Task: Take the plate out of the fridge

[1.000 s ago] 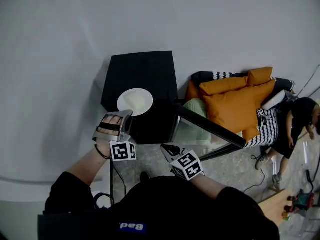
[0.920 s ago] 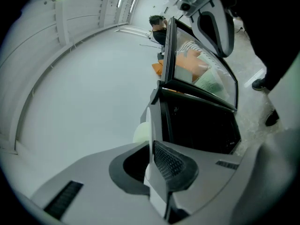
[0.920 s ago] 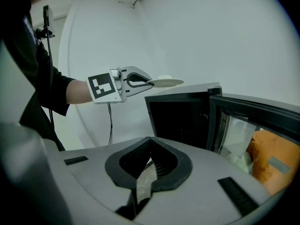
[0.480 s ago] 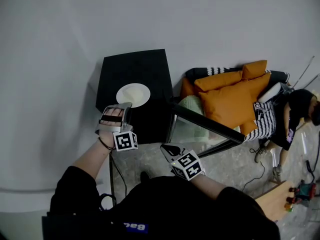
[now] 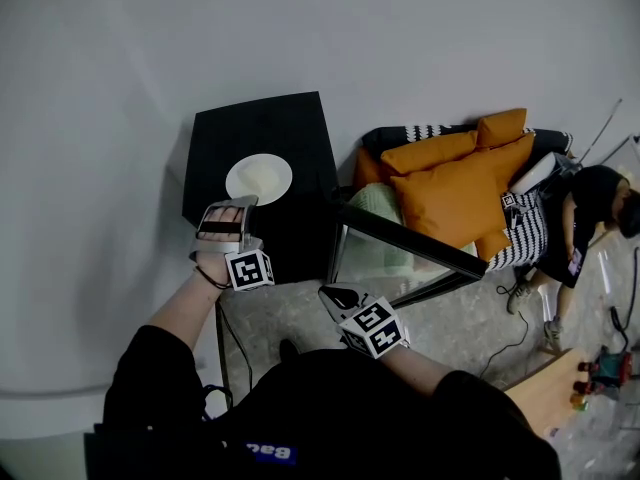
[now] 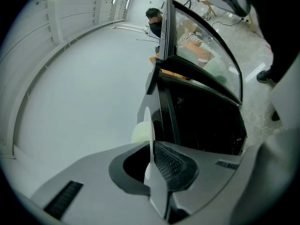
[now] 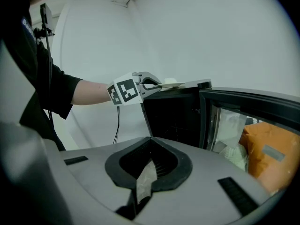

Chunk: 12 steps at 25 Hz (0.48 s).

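**Plate** (image 5: 259, 179): white, round. It lay level over the top of the black fridge (image 5: 270, 128), toward the front edge. Whether it touched the top could not be told. Its near rim was pinched by the left tongs (image 5: 230, 208), whose jaws were closed on it. The left gripper view showed the plate edge-on between the pads.

**Right tongs** (image 5: 333, 296): jaws together with nothing between them, held low in front of the open fridge, well apart from the plate.

**Fridge door** (image 5: 405, 243): glass-fronted, swung open to the right.

**Orange cushions** (image 5: 455, 183): piled just beyond the door.

**Person** (image 5: 590, 218): at the far right.
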### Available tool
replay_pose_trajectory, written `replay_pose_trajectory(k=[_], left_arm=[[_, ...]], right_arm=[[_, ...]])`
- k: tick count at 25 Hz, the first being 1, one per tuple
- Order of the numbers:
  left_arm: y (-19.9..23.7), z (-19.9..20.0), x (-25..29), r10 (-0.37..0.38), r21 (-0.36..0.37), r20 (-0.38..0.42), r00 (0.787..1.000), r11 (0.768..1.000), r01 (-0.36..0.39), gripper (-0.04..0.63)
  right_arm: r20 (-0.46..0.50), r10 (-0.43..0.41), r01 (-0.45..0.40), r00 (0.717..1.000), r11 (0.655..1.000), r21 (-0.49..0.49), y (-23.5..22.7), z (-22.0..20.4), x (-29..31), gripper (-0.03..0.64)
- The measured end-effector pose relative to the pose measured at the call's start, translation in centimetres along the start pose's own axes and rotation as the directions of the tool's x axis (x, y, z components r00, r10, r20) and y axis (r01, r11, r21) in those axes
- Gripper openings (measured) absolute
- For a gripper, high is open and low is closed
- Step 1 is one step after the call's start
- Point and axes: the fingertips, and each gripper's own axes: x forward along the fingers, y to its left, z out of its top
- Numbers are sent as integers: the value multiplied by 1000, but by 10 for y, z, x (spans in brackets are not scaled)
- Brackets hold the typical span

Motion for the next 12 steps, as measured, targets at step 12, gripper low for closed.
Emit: replay_pose_trajectory(k=[12], left_arm=[[-4,4,16,7,11,10,1000,1000,-7,21]], right_arm=[[-16,-21,22,1000,1000,10,-5,-7,-2,9]])
